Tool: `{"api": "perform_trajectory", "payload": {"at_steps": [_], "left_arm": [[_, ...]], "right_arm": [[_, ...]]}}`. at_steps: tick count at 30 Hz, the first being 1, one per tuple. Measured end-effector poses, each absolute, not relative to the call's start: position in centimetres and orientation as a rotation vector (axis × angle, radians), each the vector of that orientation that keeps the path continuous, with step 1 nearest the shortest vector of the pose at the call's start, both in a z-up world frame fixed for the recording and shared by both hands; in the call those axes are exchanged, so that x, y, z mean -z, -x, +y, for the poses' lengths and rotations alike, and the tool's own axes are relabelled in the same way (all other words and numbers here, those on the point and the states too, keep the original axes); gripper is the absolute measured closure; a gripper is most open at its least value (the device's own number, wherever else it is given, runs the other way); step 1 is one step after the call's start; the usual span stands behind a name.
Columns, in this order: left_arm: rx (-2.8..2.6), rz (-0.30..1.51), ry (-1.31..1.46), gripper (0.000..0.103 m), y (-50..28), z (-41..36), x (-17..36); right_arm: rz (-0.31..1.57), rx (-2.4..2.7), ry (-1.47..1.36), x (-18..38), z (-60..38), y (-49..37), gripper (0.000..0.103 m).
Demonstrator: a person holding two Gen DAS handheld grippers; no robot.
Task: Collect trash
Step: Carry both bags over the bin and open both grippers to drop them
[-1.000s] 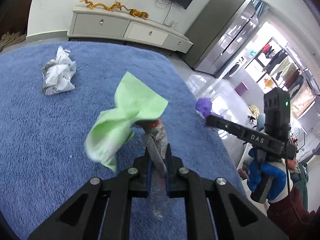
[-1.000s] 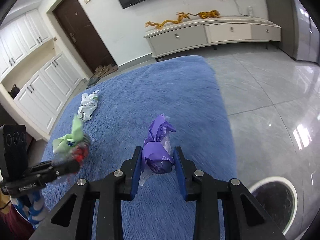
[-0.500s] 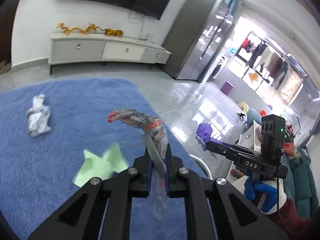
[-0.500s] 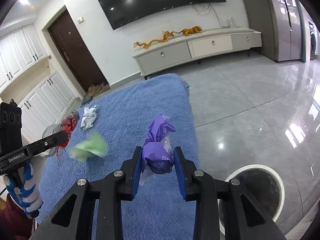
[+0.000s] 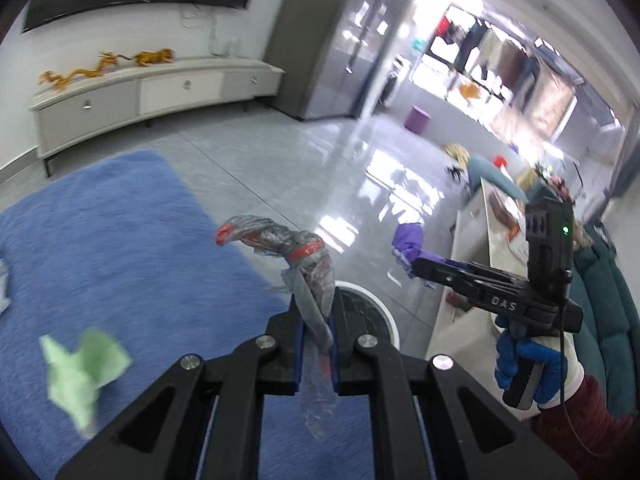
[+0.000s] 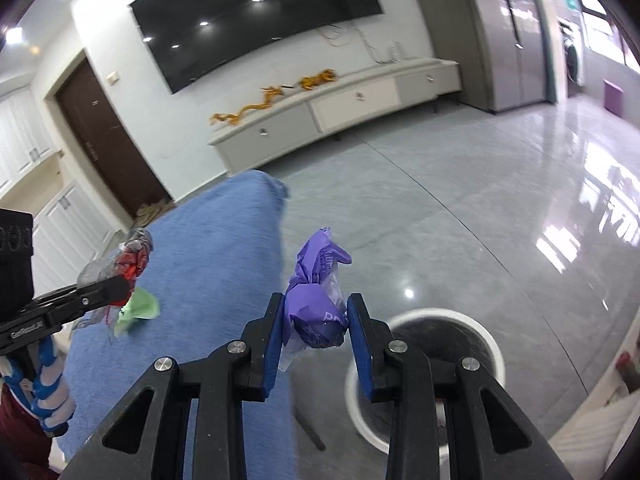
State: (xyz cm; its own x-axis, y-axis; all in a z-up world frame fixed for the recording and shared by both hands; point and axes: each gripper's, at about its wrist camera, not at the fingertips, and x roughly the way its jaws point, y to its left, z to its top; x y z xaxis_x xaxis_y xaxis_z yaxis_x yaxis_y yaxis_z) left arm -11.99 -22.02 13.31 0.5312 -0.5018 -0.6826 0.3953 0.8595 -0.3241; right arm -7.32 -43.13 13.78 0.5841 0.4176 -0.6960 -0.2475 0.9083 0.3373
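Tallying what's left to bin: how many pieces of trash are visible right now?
3, maybe more out of view: a clear red-printed wrapper in the left gripper, a purple wrapper in the right gripper, a green paper by the blue cloth.

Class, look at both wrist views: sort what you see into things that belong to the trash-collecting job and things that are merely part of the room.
Belongs to the job:
- clear-and-red wrapper, clamped in the left hand-held gripper
- purple wrapper, between the fingers of the right hand-held gripper
- green paper on the blue cloth
- white-rimmed bin

Just lying about:
- television
- golden dragon ornament
- purple stool
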Motion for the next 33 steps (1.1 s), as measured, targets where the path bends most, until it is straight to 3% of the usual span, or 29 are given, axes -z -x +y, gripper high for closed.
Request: {"api": "perform_trajectory", "payload": {"at_steps": [12,14,17,20,33], "left_arm": [[0.667,1.036,0.046,0.092,7.3,-33.5,-8.2],[0.675,1.058,0.047,0.092,6.4,-34.4,-7.5],[0.690,1.090,0.057,0.083,5.5,-35.2,-6.2],[0.686,1.088,0.058,0.056,5.3,-35.7,-5.7],[0.535,0.968,-0.034,0.055,6.8,-34.0,-7.1]], "right_arm": [[0.982,-0.254,-0.305,-8.2,-50.1,7.0,0.071],[0.992,-0.228,-0.312,-7.5,-50.9,6.9,0.065],[1.002,-0.182,-0.318,-6.8,-52.0,6.9,0.055],[1.011,-0.164,-0.324,-6.3,-52.5,7.3,0.053],[1.009,-0.160,-0.317,-6.7,-52.1,7.2,0.053]]}}
